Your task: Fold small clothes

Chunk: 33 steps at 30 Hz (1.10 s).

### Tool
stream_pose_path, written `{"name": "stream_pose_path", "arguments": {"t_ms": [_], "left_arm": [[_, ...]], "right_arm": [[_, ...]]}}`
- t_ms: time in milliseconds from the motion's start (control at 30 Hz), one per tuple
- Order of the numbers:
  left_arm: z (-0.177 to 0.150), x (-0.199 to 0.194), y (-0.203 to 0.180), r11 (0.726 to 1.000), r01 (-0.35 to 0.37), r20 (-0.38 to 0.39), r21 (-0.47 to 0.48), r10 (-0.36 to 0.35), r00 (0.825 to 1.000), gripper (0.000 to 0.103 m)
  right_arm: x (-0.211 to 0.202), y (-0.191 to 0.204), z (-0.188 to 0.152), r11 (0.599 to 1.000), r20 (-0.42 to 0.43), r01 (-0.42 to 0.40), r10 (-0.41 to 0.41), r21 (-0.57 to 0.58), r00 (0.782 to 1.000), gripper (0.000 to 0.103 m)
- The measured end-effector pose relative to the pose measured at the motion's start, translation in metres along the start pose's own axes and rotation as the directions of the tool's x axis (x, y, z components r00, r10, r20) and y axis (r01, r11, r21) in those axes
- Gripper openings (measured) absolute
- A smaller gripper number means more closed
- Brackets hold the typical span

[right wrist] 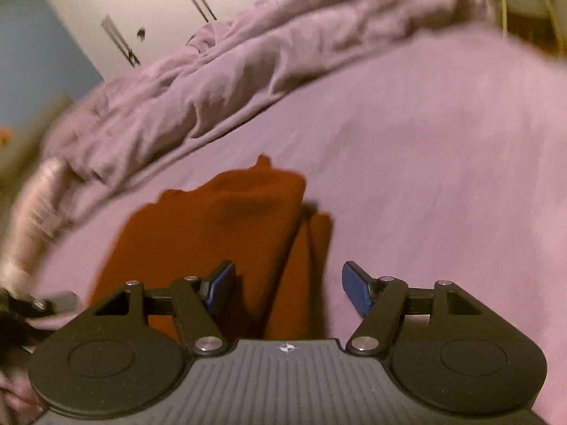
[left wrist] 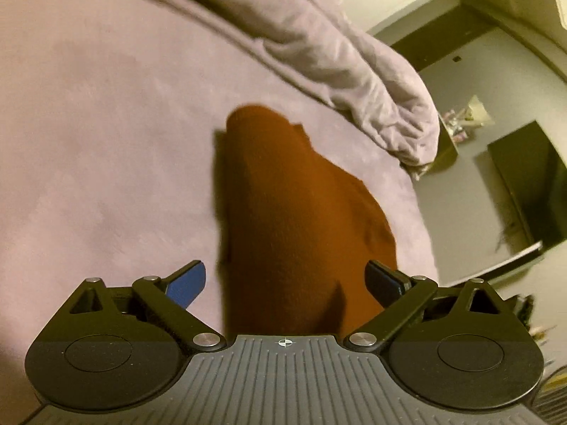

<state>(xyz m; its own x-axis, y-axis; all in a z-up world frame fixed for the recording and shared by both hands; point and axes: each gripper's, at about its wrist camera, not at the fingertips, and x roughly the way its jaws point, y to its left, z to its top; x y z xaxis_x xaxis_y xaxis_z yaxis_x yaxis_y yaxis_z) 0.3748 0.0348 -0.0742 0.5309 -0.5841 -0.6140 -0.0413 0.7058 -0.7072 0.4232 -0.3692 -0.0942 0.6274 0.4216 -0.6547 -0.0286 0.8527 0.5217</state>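
A small rust-brown garment (left wrist: 294,219) lies folded lengthwise on a pale purple bed sheet (left wrist: 106,141). In the left wrist view it runs away from the camera, between and beyond the fingers. My left gripper (left wrist: 287,279) is open and empty, just above the garment's near end. In the right wrist view the same garment (right wrist: 219,226) lies ahead and left, with a narrower flap on its right side. My right gripper (right wrist: 287,287) is open and empty over the garment's near edge.
A rumpled purple duvet (left wrist: 336,53) is bunched along the far side of the bed (right wrist: 212,81). The bed edge falls away at the right in the left wrist view, with dark furniture (left wrist: 528,184) and floor beyond. White wardrobe doors (right wrist: 159,7) stand behind.
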Motion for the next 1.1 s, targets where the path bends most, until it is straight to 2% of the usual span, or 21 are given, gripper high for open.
{"name": "stream_pose_path", "arguments": {"t_ms": [67,167,233,267,300,333,367,467,633,733,800,867,933,967,1033,1067,1100], "left_arm": [[0.0,0.013,0.0,1.0,-0.021,-0.013,-0.004,0.021,1.0,0.094],[0.0,0.027,0.0,1.0,0.014,-0.038,-0.016,-0.015,0.999,0.084],[0.001,0.035,-0.002,1.0,0.013,-0.047,0.002,-0.013,0.999,0.08],[0.001,0.038,-0.002,1.0,0.004,-0.045,0.012,-0.004,0.999,0.074],[0.001,0.04,-0.003,1.0,0.0,-0.04,0.021,0.001,0.999,0.071],[0.001,0.041,-0.003,1.0,-0.002,-0.036,0.024,0.003,0.999,0.066],[0.001,0.04,-0.004,1.0,-0.003,-0.035,0.018,0.004,0.999,0.06],[0.0,0.027,-0.008,0.999,0.003,-0.021,0.032,-0.002,1.0,0.054],[0.002,-0.023,-0.009,0.999,0.028,-0.006,0.035,-0.028,1.0,0.05],[0.0,-0.065,-0.003,0.999,-0.022,0.031,0.036,0.021,0.999,0.05],[-0.005,-0.088,0.01,0.995,-0.1,0.045,0.032,0.098,0.994,0.052],[-0.012,-0.1,0.022,0.975,-0.215,0.043,0.048,0.214,0.976,0.053],[-0.015,-0.111,0.029,0.953,-0.296,0.053,0.065,0.293,0.955,0.053],[-0.015,-0.12,0.029,0.95,-0.301,0.078,0.08,0.295,0.952,0.057],[-0.007,-0.132,0.023,0.948,-0.303,0.131,0.102,0.289,0.948,0.065],[-0.002,-0.134,0.019,0.946,-0.304,0.156,0.114,0.285,0.946,0.071],[0.004,-0.132,0.015,0.944,-0.306,0.18,0.122,0.282,0.942,0.072]], "right_arm": [[0.009,-0.006,0.002,0.997,-0.028,-0.044,0.046,0.059,0.999,0.068],[0.023,-0.016,0.003,0.974,-0.062,-0.147,0.159,0.174,0.985,0.07],[0.027,-0.016,0.003,0.97,-0.067,-0.169,0.183,0.175,0.981,0.071],[0.029,-0.014,0.0,0.972,-0.068,-0.166,0.179,0.164,0.981,0.07],[0.031,-0.012,-0.001,0.975,-0.069,-0.165,0.176,0.148,0.982,0.067],[0.032,-0.01,-0.002,0.98,-0.065,-0.15,0.159,0.132,0.985,0.05],[0.033,-0.008,-0.004,0.983,-0.067,-0.132,0.141,0.124,0.988,0.041],[0.031,-0.002,-0.007,0.978,-0.068,-0.148,0.159,0.148,0.985,0.032],[0.018,0.029,-0.01,0.956,-0.08,-0.233,0.25,0.18,0.965,0.03],[0.017,0.061,-0.025,0.943,-0.124,-0.285,0.308,0.174,0.943,0.03],[0.022,0.079,-0.04,0.934,-0.154,-0.311,0.338,0.175,0.928,0.03],[0.027,0.097,-0.058,0.948,-0.179,-0.297,0.313,0.113,0.933,0.034],[0.029,0.108,-0.069,0.975,-0.194,-0.213,0.223,0.07,0.955,0.043],[0.026,0.114,-0.07,0.985,-0.176,-0.166,0.171,0.04,0.97,0.048],[0.011,0.131,-0.065,0.997,-0.101,-0.058,0.052,-0.059,0.994,0.048],[0.005,0.142,-0.061,0.995,-0.057,0.01,-0.016,-0.102,0.998,0.049],[0.001,0.154,-0.056,0.989,-0.008,0.061,-0.063,-0.137,0.998,0.049]]}}
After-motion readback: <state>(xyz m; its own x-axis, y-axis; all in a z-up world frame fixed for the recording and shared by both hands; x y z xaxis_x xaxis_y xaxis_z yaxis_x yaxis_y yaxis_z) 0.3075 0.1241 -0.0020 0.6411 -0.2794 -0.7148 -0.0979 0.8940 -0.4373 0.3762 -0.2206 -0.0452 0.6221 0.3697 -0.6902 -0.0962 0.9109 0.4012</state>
